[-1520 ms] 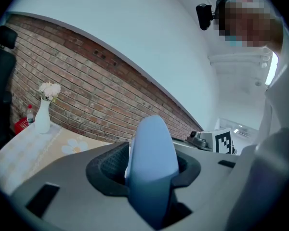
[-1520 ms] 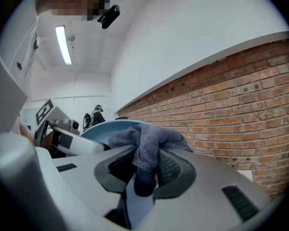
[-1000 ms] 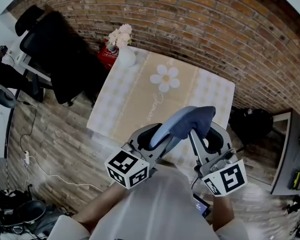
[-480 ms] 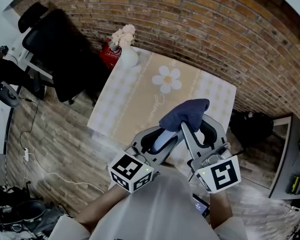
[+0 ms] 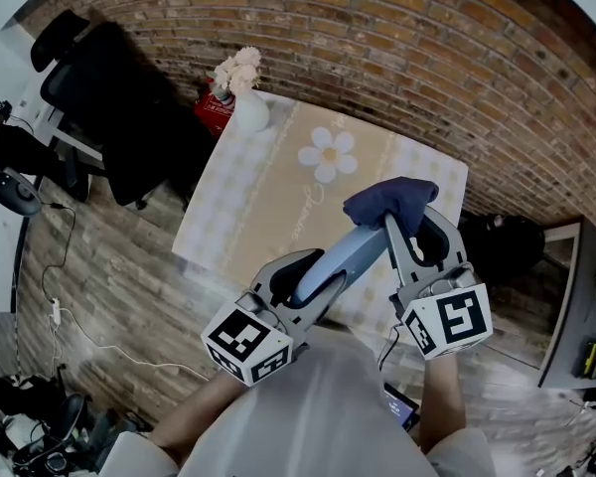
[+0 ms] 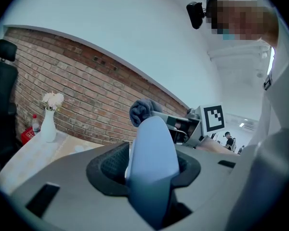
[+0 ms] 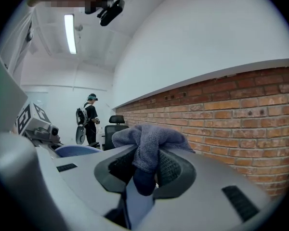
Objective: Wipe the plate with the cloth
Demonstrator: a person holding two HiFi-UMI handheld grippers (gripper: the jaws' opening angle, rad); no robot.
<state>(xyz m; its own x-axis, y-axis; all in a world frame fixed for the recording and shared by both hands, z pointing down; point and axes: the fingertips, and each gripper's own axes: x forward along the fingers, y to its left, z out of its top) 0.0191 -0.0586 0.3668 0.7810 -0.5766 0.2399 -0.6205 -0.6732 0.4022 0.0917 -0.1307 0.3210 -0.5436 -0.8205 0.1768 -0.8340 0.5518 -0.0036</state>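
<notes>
Plate and cloth held up over the table

At the left, a white vase (image 5: pixel 250 112) of pale flowers stood on the far corner of the table (image 5: pixel 243 207). Our left gripper (image 5: pixel 313 271) had its jaws clamped on the pale blue plate (image 5: pixel 356 248), which we held tilted above the table's near side. The dark blue cloth (image 5: pixel 389 199) sat bunched at the plate's upper edge, pinched between the jaws of our right gripper (image 5: pixel 415 229).

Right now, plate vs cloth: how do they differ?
The plate is pale blue, rigid and smooth, clamped edge-on in the left gripper; the cloth is dark blue, soft and bunched, pinched in the right gripper. Both are held off the table.
</notes>
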